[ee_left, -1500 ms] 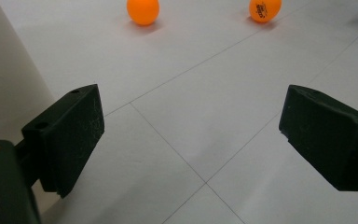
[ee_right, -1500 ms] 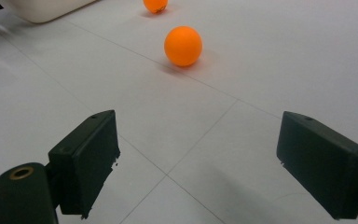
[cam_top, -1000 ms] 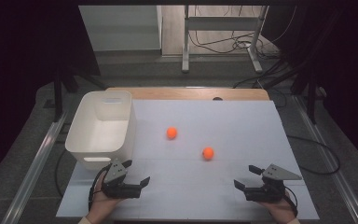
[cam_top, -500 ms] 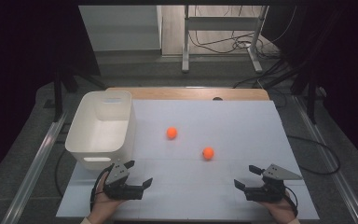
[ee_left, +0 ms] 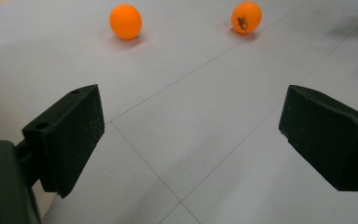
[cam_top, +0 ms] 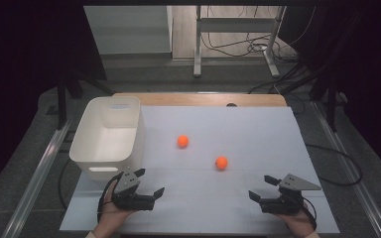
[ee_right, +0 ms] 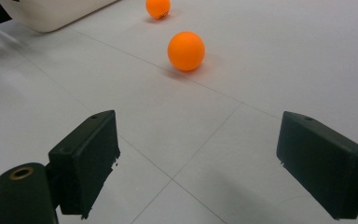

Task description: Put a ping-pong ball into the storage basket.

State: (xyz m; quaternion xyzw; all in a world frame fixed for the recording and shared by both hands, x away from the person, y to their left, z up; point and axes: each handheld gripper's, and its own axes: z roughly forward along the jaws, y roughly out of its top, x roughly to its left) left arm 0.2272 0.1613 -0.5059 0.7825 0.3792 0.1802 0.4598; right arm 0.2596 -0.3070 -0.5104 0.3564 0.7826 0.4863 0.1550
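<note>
Two orange balls sit on the white desk, well apart from each other and out in the open middle. The nearer ball point(cam_top: 222, 162) lies closer to the front edge and a little to the right of centre; the farther ball point(cam_top: 182, 141) sits behind it and to the left, nearer the tub. In the right gripper view the nearer ball point(ee_right: 186, 51) is straight ahead with the farther ball point(ee_right: 158, 8) beyond it, and in the left gripper view the same two show side by side near the top, the farther ball point(ee_left: 126, 21) on the left and the nearer ball point(ee_left: 246, 17), with small dark print on it, on the right.

The right gripper point(cam_top: 268, 188) is held low near the desk's front right corner, its fingers spread wide and holding nothing, pointed towards the balls. The left gripper point(cam_top: 150, 182) is near the front left part of the desk, just in front of the tub, its fingers also spread wide with bare desk between them. Neither touches a ball.

The white plastic tub point(cam_top: 129, 105) stands along the desk's left edge, upright and open at the top. The desk point(cam_top: 258, 134) has a wooden strip along its back edge.
</note>
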